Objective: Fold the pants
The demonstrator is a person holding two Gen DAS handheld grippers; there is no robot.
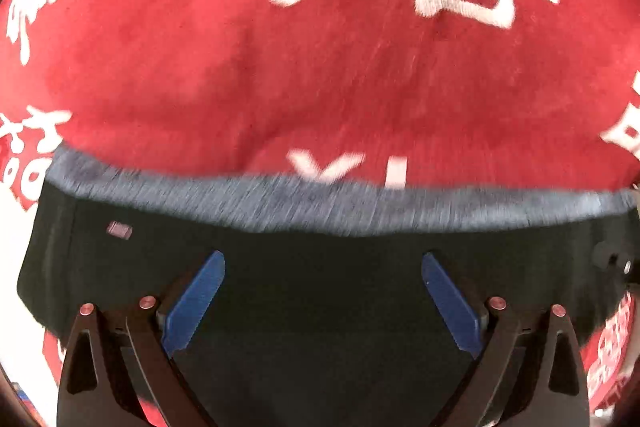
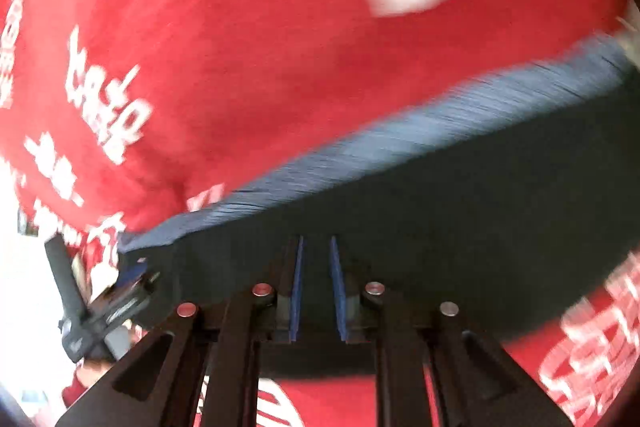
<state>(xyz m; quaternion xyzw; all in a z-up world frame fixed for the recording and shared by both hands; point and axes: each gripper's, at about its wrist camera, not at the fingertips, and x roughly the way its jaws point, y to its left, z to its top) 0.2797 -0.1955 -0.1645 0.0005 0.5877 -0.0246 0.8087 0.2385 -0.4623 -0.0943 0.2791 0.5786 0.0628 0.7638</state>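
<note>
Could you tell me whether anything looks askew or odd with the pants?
Nothing clearly stands out: the dark pants with a grey-blue ribbed waistband lie on the red printed cloth; motion blur hides finer detail.

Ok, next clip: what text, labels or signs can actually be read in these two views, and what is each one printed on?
Large white Chinese characters, cut off by the frame: on the red cloth, left wrist view; I won't transcribe them.
White strokes like "Y I" at the pants edge: blurred.
White lowercase letters, roughly "tata": red cloth, right wrist view; blurred, uncertain.
Small tag on pants: nothing readable.
</note>
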